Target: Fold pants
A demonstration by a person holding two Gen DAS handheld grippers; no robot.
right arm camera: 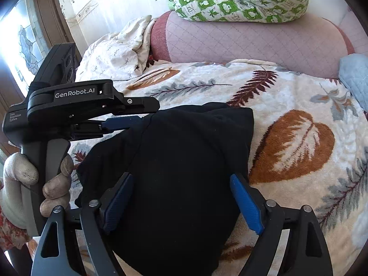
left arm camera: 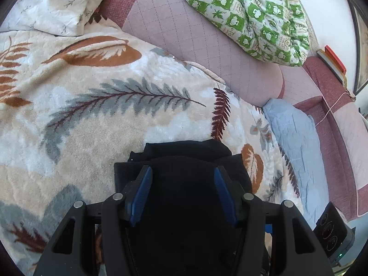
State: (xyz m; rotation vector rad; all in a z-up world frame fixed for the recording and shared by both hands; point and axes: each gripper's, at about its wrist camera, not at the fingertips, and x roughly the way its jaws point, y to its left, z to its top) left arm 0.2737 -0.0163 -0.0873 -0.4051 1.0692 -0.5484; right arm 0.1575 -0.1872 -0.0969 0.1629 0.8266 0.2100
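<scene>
The black pants (right arm camera: 195,142) lie as a folded bundle on the leaf-patterned blanket (right arm camera: 299,87). My right gripper (right arm camera: 181,177) stands open over their near part. Its blue pads (right arm camera: 246,202) are spread wide, with cloth between them but apart from them. My left gripper (right arm camera: 150,112), held by a gloved hand (right arm camera: 20,172), comes in from the left at the bundle's far left corner. In the left wrist view the pants (left arm camera: 184,149) fill the gap between the left gripper's (left arm camera: 182,170) blue pads (left arm camera: 142,184), which close on a thick fold. More cloth spreads outside both fingers.
A pink quilted bolster (left arm camera: 195,36) runs along the back of the blanket (left arm camera: 92,105) and carries a green-checked quilt (left arm camera: 248,16). A white crumpled pillow (left arm camera: 53,4) lies far left, a pale blue folded cloth (left arm camera: 296,142) at the right, and a black device (left arm camera: 331,232) sits near it.
</scene>
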